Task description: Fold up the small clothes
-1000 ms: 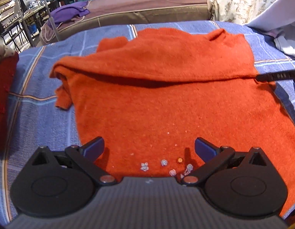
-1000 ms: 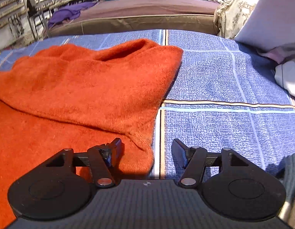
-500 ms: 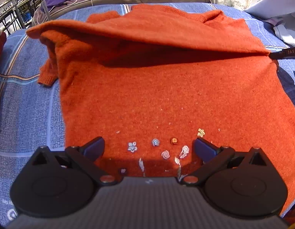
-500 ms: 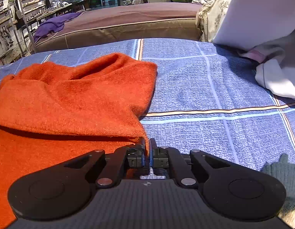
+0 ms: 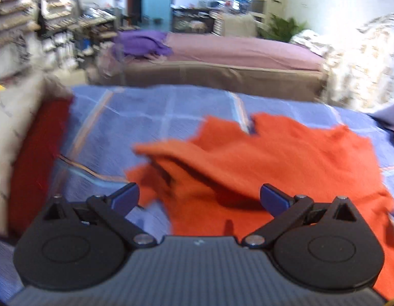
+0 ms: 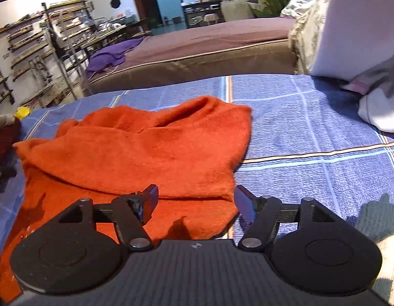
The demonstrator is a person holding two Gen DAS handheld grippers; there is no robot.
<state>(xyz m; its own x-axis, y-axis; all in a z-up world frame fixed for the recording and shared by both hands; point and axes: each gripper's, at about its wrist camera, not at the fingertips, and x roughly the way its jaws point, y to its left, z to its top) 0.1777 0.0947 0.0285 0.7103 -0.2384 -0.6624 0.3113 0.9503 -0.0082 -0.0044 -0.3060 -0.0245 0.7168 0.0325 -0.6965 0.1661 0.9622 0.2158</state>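
Observation:
An orange knit sweater [image 5: 273, 163] lies on the blue checked bedspread [image 5: 151, 117], its upper part folded down over the body. It also shows in the right wrist view [image 6: 151, 148]. My left gripper [image 5: 199, 199] is open and empty, just above the sweater's left edge; this view is blurred by motion. My right gripper [image 6: 194, 201] is open and empty, its jaws on either side of the folded layer's right front edge, just above the cloth.
A dark red garment [image 5: 36, 158] lies at the bedspread's left edge. White and pink cloth [image 6: 375, 107] is piled at the right. A grey-green garment [image 6: 375, 219] lies at near right. A second bed [image 6: 209, 40] with purple cloth [image 6: 112, 53] stands behind.
My right gripper shut on the folded edge half a second ago and has now opened, letting it go. My left gripper has swung left and tilted up, still open.

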